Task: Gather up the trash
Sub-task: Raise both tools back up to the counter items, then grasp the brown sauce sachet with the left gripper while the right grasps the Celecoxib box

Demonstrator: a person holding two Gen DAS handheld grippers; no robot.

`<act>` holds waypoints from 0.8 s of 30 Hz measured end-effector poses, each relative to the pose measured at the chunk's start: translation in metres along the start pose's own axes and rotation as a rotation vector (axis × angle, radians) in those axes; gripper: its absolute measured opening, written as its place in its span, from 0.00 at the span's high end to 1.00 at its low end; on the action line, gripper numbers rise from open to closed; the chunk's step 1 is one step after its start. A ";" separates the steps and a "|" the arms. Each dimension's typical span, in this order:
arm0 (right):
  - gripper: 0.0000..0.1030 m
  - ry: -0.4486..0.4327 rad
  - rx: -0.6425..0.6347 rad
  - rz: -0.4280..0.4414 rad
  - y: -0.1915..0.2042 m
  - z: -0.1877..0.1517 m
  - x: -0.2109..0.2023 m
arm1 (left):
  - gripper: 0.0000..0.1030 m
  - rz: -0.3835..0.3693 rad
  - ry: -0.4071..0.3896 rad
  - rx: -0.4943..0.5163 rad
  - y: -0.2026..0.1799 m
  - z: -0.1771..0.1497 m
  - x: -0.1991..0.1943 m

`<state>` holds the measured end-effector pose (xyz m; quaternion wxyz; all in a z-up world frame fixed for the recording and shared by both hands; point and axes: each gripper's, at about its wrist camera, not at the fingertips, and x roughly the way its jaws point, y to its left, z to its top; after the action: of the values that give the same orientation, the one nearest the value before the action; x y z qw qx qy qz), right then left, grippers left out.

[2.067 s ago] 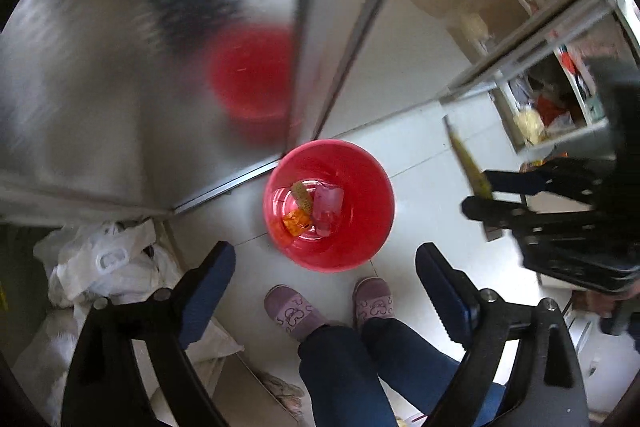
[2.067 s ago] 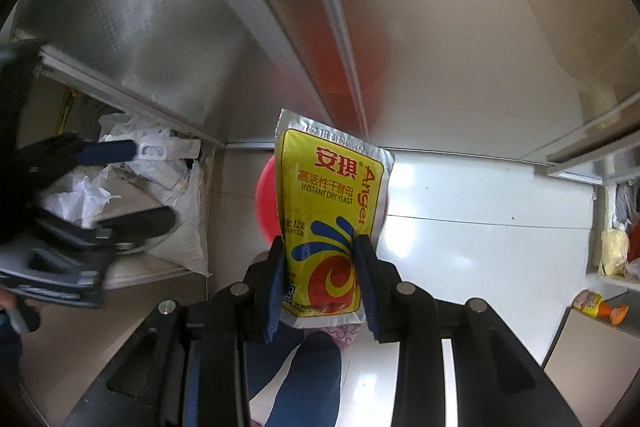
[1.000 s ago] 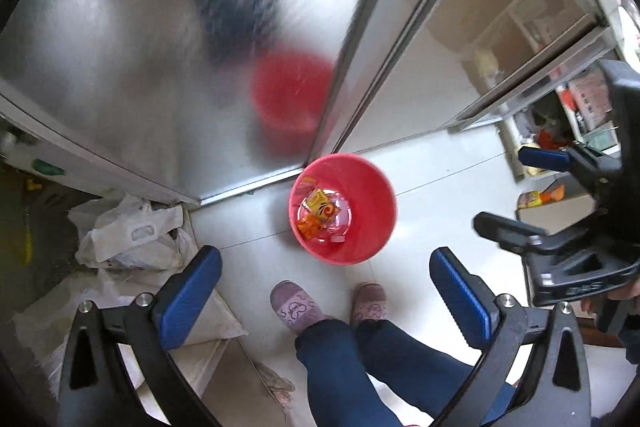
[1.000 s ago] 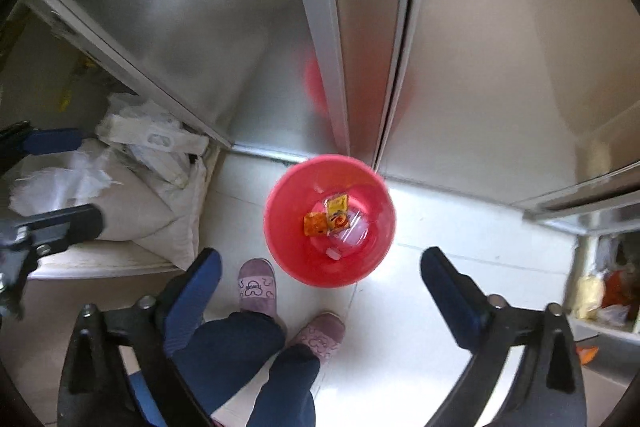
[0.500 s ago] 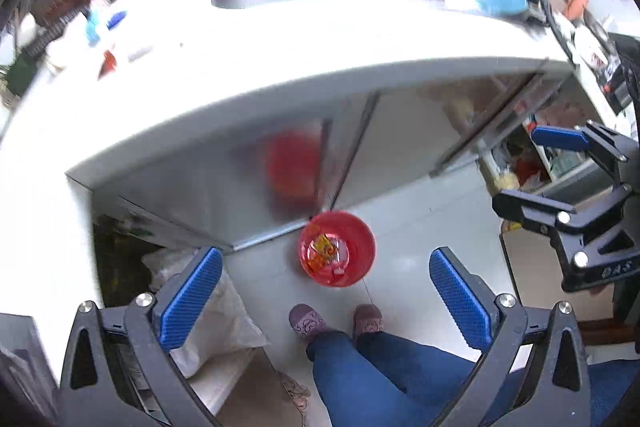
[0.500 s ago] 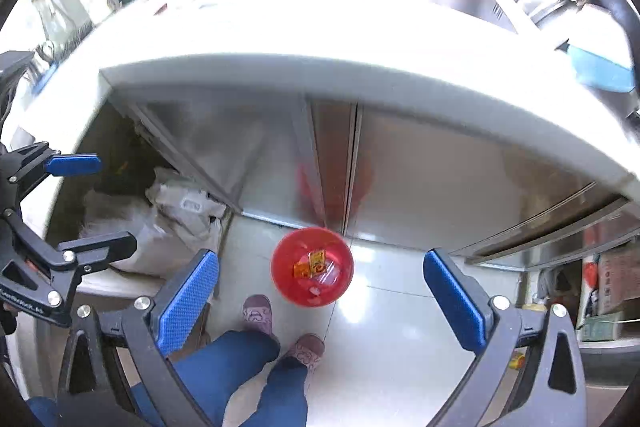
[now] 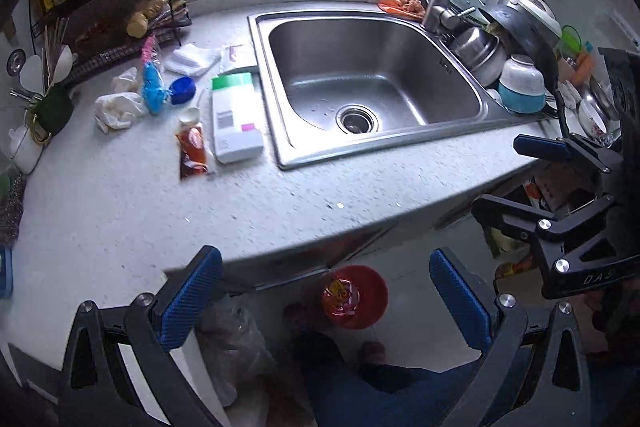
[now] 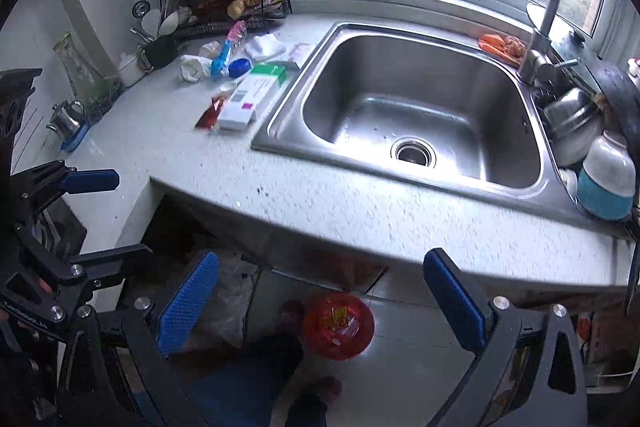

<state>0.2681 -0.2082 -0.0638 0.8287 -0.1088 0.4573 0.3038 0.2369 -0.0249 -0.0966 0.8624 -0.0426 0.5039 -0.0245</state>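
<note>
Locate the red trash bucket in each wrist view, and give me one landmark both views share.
Left wrist: the red trash bucket sits on the floor at bottom centre, below the counter edge, between the open fingers.
Right wrist: the red trash bucket is at bottom centre, on the floor under the counter, by the person's feet.
Shared landmark: the steel sink, above the bucket in both views.

Your right tool [image 8: 320, 301] no longer grips the yellow yeast packet [image 8: 337, 315], now lying in the red bin [image 8: 338, 325]; both tools raised from floor level to above the counter [image 7: 248, 203], left tool [image 7: 326, 291] wide apart, sink [image 7: 372, 83] now visible
</note>
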 end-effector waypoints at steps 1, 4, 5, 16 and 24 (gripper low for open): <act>0.01 -0.003 -0.006 0.000 0.004 0.012 0.005 | 0.00 0.011 0.001 0.001 0.012 0.009 0.000; 0.01 0.001 -0.008 -0.005 0.017 0.043 0.022 | 0.00 0.032 0.000 0.000 0.047 0.032 0.000; 0.01 0.005 -0.003 -0.002 0.023 0.055 0.029 | 0.00 0.031 -0.002 0.000 0.059 0.038 0.000; 0.01 0.120 -0.013 0.068 0.072 0.136 0.117 | 0.00 0.023 0.073 -0.090 0.166 0.085 0.045; 0.07 0.233 0.009 0.054 0.077 0.163 0.178 | 0.00 -0.010 0.127 -0.166 0.208 0.095 0.088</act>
<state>0.4051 -0.0007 -0.1123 0.7618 -0.1273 0.5547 0.3094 0.3627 0.1797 -0.1466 0.8220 -0.1146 0.5577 0.0104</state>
